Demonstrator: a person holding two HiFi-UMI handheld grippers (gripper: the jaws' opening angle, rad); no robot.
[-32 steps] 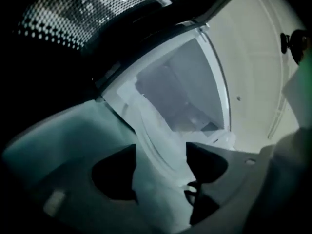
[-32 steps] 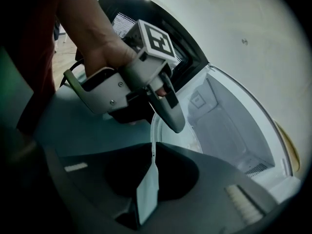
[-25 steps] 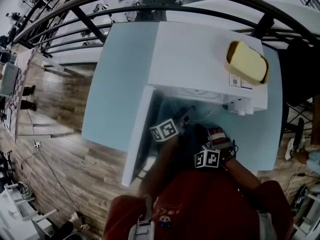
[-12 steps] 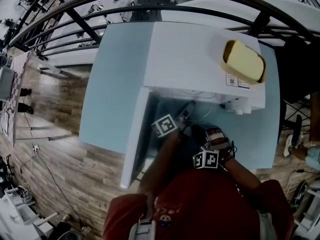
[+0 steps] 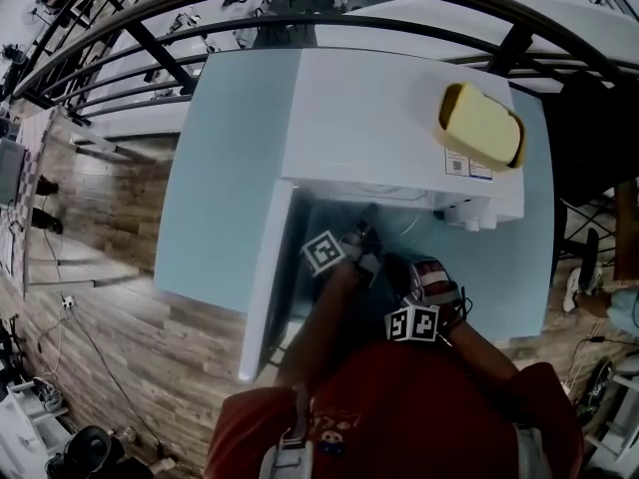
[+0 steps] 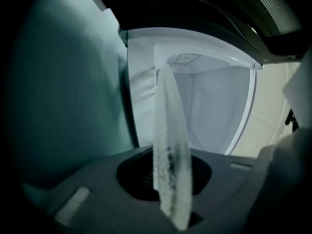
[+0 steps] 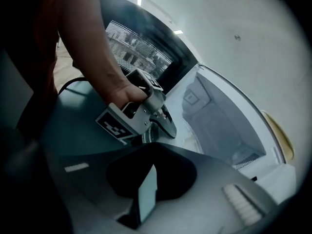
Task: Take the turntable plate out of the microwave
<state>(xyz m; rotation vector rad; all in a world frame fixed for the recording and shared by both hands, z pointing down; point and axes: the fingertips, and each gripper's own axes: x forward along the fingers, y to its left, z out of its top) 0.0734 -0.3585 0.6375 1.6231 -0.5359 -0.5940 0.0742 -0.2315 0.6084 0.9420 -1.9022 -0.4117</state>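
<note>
The white microwave (image 5: 389, 118) stands on a pale blue table (image 5: 230, 168) with its door (image 5: 265, 287) swung open to the left. My left gripper (image 5: 365, 230) reaches level into the cavity. Its jaws have just been closing, and they now pinch the rim of the clear glass turntable plate (image 6: 168, 130). The plate runs edge-on up the left gripper view, away from the left gripper (image 6: 171, 201). My right gripper (image 5: 401, 265) hangs just in front of the opening, tilted down. In the right gripper view my right gripper (image 7: 147, 195) is shut with nothing in it, and the left gripper (image 7: 163, 120) shows ahead of it.
A yellow dish-like object (image 5: 479, 125) lies on the microwave's top at the right. The open door stands to the left of my left arm. A dark metal railing (image 5: 300, 18) curves behind the table, and wooden floor (image 5: 120, 267) lies to the left.
My left gripper has edged a little further into the microwave mouth and rolled slightly. The right gripper has stayed where it was.
</note>
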